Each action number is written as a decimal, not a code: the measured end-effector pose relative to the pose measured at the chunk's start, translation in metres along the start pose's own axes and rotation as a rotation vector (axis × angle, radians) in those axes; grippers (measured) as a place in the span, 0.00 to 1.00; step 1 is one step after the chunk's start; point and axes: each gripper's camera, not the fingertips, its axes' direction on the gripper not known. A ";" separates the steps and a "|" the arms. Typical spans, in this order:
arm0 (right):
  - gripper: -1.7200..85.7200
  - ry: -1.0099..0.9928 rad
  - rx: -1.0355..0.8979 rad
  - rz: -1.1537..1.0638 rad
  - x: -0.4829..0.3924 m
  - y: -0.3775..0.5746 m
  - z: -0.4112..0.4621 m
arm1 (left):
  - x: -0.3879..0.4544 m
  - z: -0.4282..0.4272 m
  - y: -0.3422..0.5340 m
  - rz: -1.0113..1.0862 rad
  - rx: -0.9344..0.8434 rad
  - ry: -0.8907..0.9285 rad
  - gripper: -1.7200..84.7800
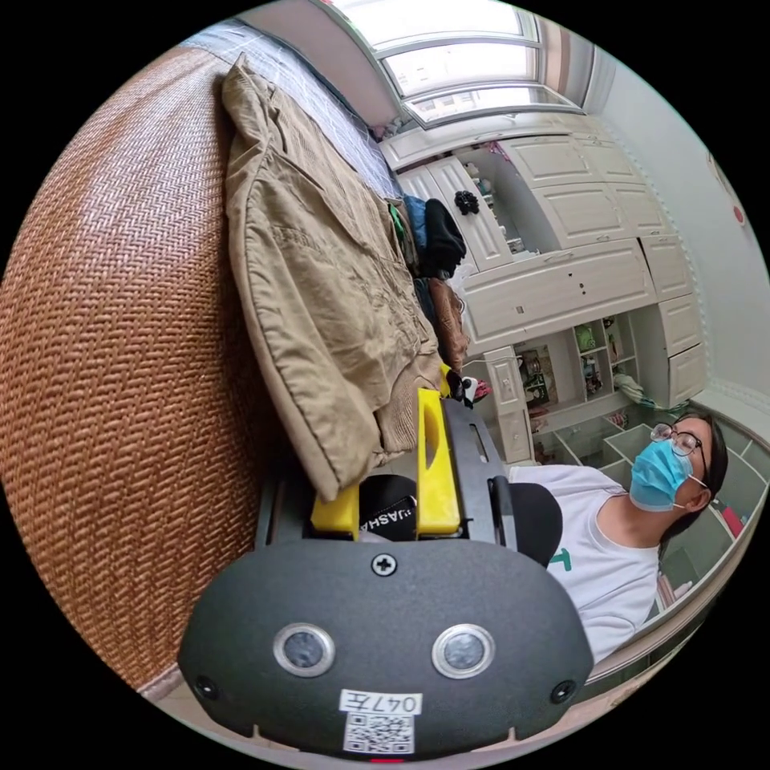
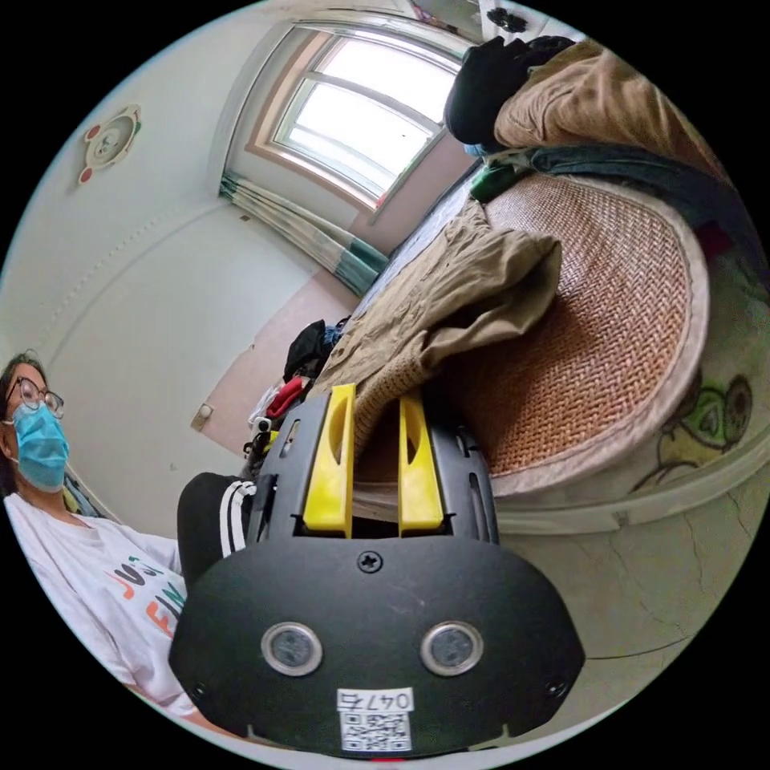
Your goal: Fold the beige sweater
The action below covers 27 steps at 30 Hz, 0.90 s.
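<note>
In the left gripper view, the beige sweater [image 1: 321,297] lies folded on a woven mat [image 1: 120,361] that covers the bed, its near edge hanging over the left hand-held gripper [image 1: 389,473]. The two yellow jaws stand a little apart; the hem drapes over the left jaw and into the gap between them, but whether both jaws press on the cloth cannot be told. Beyond the sweater sits a pile of clothes [image 1: 437,241], and white cupboards [image 1: 561,265] line the far wall under a window [image 1: 457,64]. A person [image 1: 626,529] in a white shirt sits to the right. In the right gripper view, the right hand-held gripper [image 2: 373,465] has its yellow jaws nearly closed with the ribbed hem of the sweater [image 2: 449,305] running down between them, both jaws against the cloth. The sweater stretches away over the mat [image 2: 609,321] towards the window [image 2: 361,104]. More clothes [image 2: 561,96] are heaped at the mat's far end, and the person [image 2: 80,561] is at the left.
</note>
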 end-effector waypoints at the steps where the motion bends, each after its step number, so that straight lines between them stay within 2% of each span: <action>1: 0.08 0.037 -0.018 0.016 0.002 0.000 -0.001 | -0.002 0.002 -0.002 -0.002 -0.004 -0.004 0.14; 7: 0.07 0.043 0.022 0.116 0.026 0.019 -0.016 | -0.018 0.005 -0.005 -0.012 -0.006 -0.004 0.13; 16: 0.10 0.035 0.064 0.175 0.047 -0.010 0.002 | -0.035 0.008 -0.025 -0.019 -0.037 -0.059 0.08; 21: 0.05 0.054 0.014 0.112 0.046 -0.025 0.025 | -0.048 -0.010 -0.027 0.009 -0.010 -0.023 0.04; 27: 0.03 -0.043 -0.010 -0.057 -0.002 -0.044 0.007 | -0.011 -0.070 -0.009 0.113 0.131 0.041 0.03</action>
